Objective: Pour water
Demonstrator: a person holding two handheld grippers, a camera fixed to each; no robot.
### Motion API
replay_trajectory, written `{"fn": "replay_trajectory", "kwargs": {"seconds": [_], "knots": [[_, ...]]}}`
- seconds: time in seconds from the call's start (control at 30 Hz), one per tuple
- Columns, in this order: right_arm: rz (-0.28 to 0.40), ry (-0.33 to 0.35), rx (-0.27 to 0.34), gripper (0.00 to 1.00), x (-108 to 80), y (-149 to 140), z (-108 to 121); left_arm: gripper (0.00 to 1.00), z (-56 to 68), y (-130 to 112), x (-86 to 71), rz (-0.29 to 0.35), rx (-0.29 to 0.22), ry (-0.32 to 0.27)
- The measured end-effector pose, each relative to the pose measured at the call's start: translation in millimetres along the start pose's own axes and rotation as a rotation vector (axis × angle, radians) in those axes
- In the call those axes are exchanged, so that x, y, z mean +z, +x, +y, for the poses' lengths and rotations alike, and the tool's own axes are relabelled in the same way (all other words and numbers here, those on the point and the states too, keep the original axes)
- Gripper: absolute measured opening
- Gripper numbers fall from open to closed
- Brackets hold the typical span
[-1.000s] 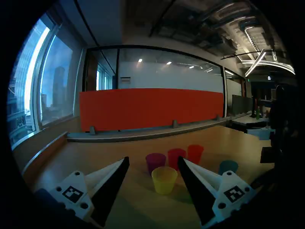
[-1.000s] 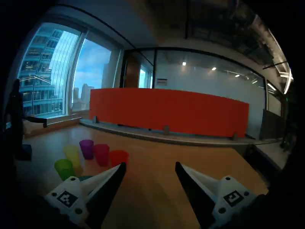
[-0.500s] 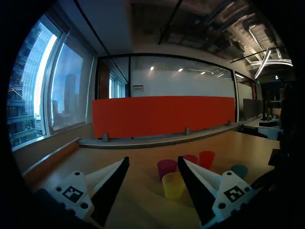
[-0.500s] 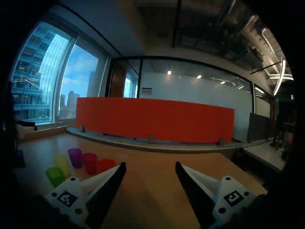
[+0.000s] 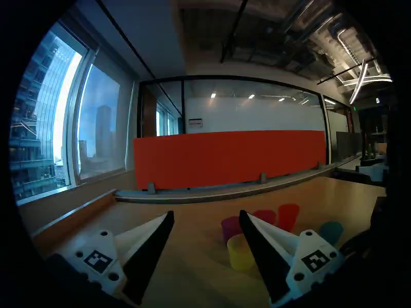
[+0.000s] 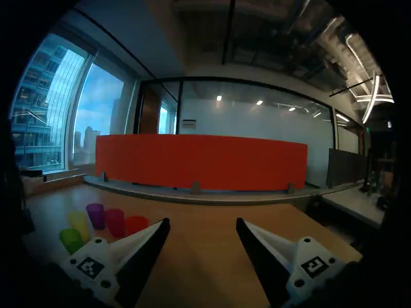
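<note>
Hovering over a smooth wooden table, the left gripper holds its pointed, wedge-shaped fingers wide apart and empty. Tapered plastic cups cluster just past one fingertip: a yellow cup, purple cup, pink cup, orange cup and teal cup. The right gripper, equally splayed, grips nothing, with a green cup near its marker-tagged finger.

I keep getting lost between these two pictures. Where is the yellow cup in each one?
Left gripper view: the yellow cup is low, right of centre, in front of the purple cup.
Right gripper view: the yellow cup is at lower left, between the green cup and the purple cup.
Shared landmark: the orange partition behind the cups.
</note>
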State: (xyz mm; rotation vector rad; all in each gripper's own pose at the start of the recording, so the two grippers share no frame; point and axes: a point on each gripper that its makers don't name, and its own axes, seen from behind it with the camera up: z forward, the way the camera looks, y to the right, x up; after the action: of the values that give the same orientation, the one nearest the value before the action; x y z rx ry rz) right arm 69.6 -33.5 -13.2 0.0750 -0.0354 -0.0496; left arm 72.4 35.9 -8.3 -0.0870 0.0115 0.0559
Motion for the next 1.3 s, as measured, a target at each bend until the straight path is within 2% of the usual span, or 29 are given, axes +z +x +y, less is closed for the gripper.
{"fn": "replay_trajectory", "kwargs": {"seconds": [0.47,0.7,0.87,1.3], "knots": [[-0.007,0.009,0.031,1.00,-5.8,2.9,-6.2,0.94,-1.6,-4.4,2.9,0.042,0.015,0.041],[-0.010,0.012,0.039,1.00,-8.4,3.2,-9.0,0.94,-1.4,-17.1,2.4,0.045,0.025,0.048],[-0.012,0.012,0.045,1.00,-10.4,4.5,-11.2,0.94,-5.8,-29.0,3.2,0.037,0.027,0.059],[-0.013,-0.003,0.040,1.00,-14.1,5.5,-9.5,0.94,-19.2,-50.1,0.1,0.028,-0.024,0.068]]}}
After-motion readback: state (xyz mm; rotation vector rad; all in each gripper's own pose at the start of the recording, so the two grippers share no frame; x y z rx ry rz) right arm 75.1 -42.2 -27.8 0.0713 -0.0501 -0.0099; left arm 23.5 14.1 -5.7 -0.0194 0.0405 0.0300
